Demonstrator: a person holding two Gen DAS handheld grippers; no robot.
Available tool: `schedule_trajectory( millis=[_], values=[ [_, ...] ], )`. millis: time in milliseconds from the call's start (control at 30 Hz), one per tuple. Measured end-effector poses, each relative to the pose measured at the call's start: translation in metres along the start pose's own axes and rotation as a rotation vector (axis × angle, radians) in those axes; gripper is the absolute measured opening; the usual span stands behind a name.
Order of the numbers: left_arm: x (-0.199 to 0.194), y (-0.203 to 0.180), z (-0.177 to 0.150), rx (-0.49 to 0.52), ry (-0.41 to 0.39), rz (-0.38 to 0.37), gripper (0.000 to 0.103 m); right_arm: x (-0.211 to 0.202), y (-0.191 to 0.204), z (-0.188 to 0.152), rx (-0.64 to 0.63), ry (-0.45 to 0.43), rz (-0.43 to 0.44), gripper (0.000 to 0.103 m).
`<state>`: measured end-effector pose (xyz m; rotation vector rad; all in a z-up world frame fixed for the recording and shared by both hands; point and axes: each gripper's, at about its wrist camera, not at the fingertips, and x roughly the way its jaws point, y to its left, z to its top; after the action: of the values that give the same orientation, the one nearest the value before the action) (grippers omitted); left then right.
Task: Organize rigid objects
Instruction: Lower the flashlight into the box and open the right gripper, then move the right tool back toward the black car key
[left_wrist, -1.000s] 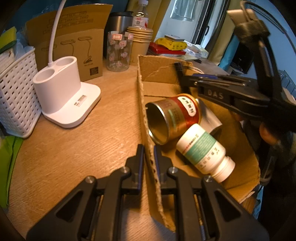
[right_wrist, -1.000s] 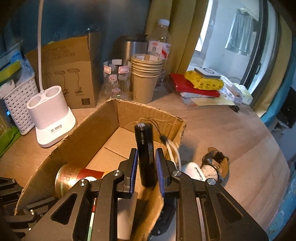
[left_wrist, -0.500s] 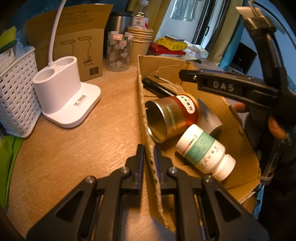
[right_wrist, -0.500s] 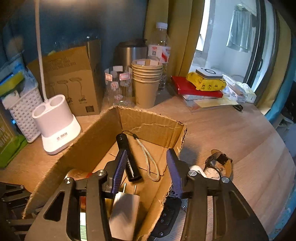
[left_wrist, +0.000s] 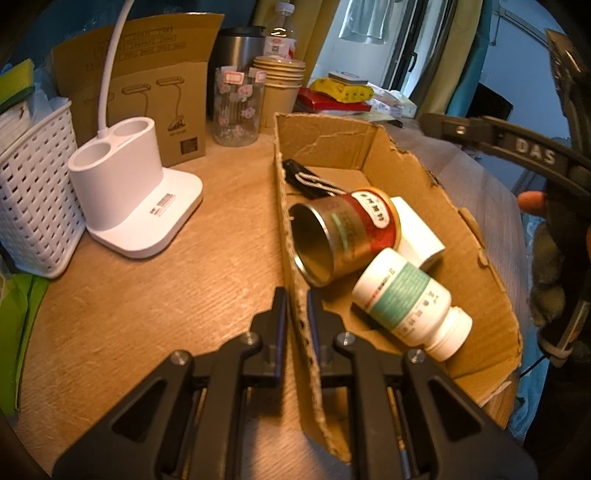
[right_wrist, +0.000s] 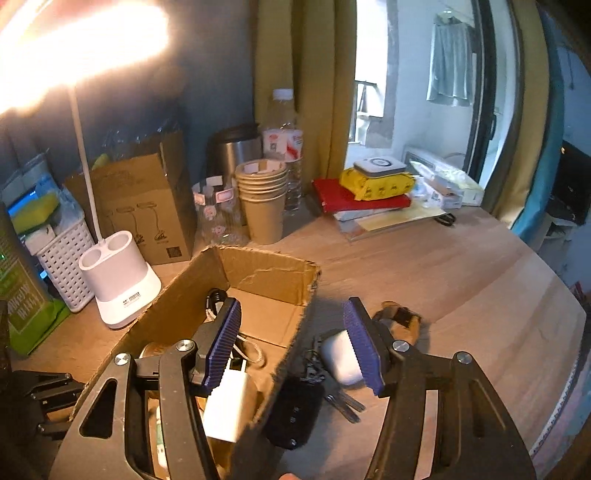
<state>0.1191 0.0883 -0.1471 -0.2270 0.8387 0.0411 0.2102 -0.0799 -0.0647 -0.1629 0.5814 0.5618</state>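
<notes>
Inside the cardboard box (left_wrist: 399, 147), whose near wall the left gripper (left_wrist: 295, 302) clamps, lie a black flashlight (left_wrist: 299, 176), tin can (left_wrist: 343, 236), pill bottle (left_wrist: 410, 302) and white block (left_wrist: 417, 229), below the right gripper's (right_wrist: 295, 345) empty, opening jaws.

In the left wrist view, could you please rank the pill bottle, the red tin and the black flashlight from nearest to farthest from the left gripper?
From the left gripper:
1. Pill bottle, right, in the box.
2. Red tin, just beyond it.
3. Black flashlight, at the box's far end.
</notes>
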Motion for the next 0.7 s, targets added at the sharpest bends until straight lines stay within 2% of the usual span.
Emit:
schedule_trajectory(
  millis=[400, 700],
  values=[
    [-0.002, -0.002, 0.0, 0.004, -0.005, 0.01, 0.012, -0.031, -0.035, -0.012, 0.05, -0.039, -0.048, 0.062],
    [-0.002, -0.002, 0.0, 0.005, -0.006, 0.011, 0.012, -0.033, -0.058, -0.032, 0.076, -0.018, -0.082, 0.063]
  ],
)
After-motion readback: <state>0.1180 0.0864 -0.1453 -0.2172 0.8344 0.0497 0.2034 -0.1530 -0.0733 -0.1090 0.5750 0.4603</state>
